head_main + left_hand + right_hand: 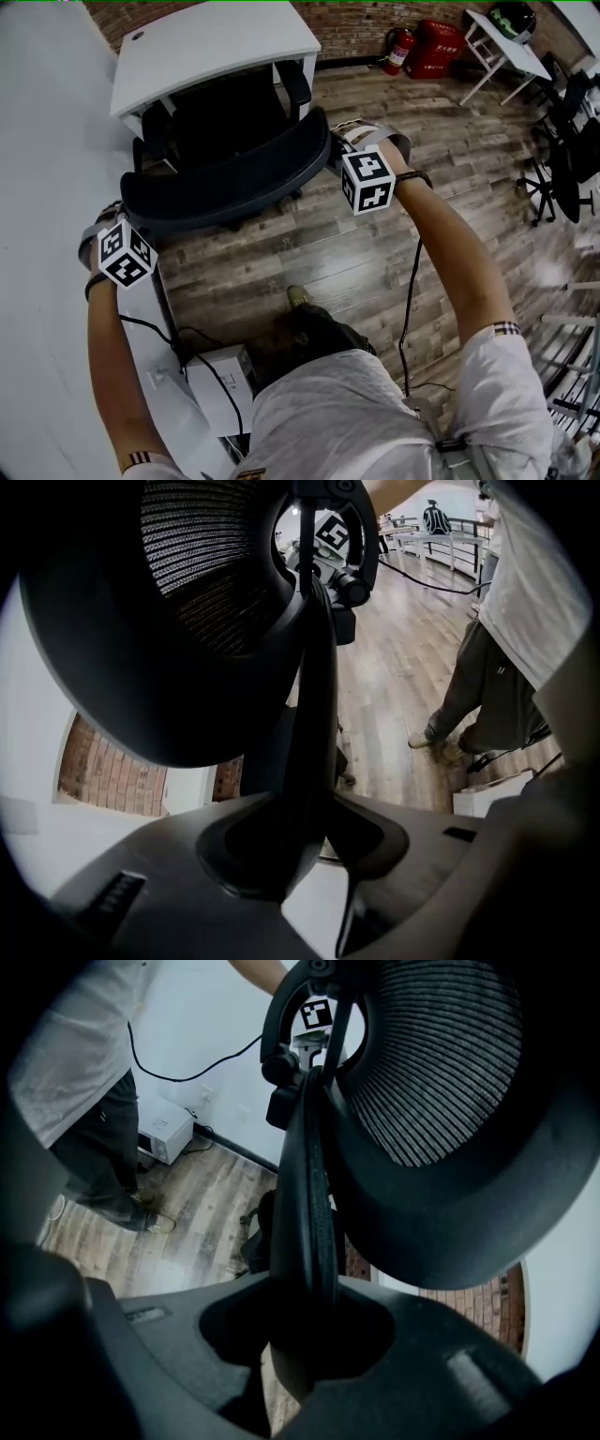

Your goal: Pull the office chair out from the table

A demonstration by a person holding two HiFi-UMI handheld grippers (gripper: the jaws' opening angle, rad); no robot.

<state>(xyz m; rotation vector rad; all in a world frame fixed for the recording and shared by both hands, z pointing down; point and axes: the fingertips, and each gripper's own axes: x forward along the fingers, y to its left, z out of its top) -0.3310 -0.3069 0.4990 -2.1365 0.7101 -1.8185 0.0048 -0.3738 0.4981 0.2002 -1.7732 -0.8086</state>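
The black mesh-backed office chair (225, 164) is sitting partly tucked under the white rectangular table (206, 42), its curved backrest rim nearest the person. The left gripper (298, 850) is clamping the rim's left end between its jaws, and the right gripper (309, 1335) is gripping the right end likewise. The chair is standing on the brown wood-plank floor (375, 253), beside a white wall (42, 141).
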